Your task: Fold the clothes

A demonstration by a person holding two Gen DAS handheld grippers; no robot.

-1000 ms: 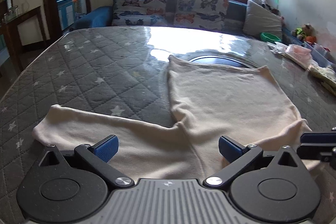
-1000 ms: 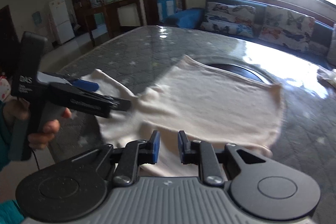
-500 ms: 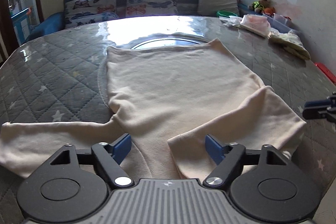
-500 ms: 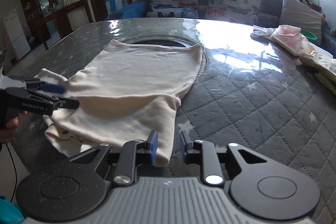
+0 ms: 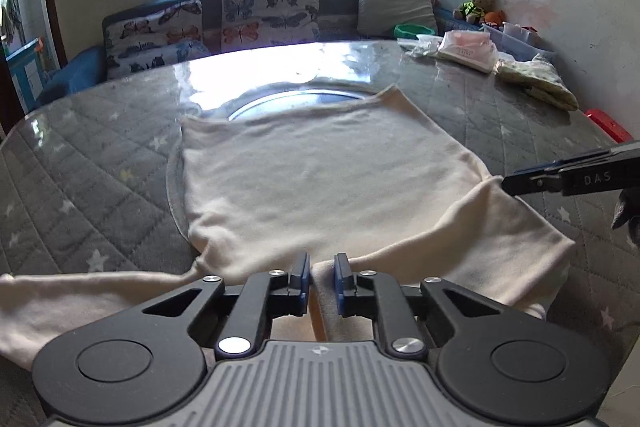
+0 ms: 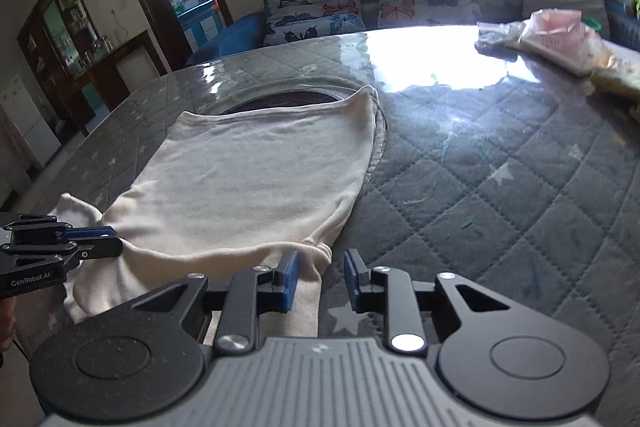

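Left hand-held gripper (image 5: pixel 321 278) pinches the cream shirt (image 5: pixel 320 179) — right one (image 6: pixel 320 277) gapes.

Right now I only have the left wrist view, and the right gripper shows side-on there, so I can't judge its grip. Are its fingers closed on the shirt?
Observer: No. The right wrist view shows the right gripper with a gap between its fingers. The cream shirt lies partly in that gap, unpinched.
Operator: Can you see my left grip from there?
Observer: Yes. The left gripper shows side-on, and cloth bunches at its tips.
Operator: Anything loose beside the shirt?
Observer: Small green scraps lie on the quilted table cover, to the right of the shirt.
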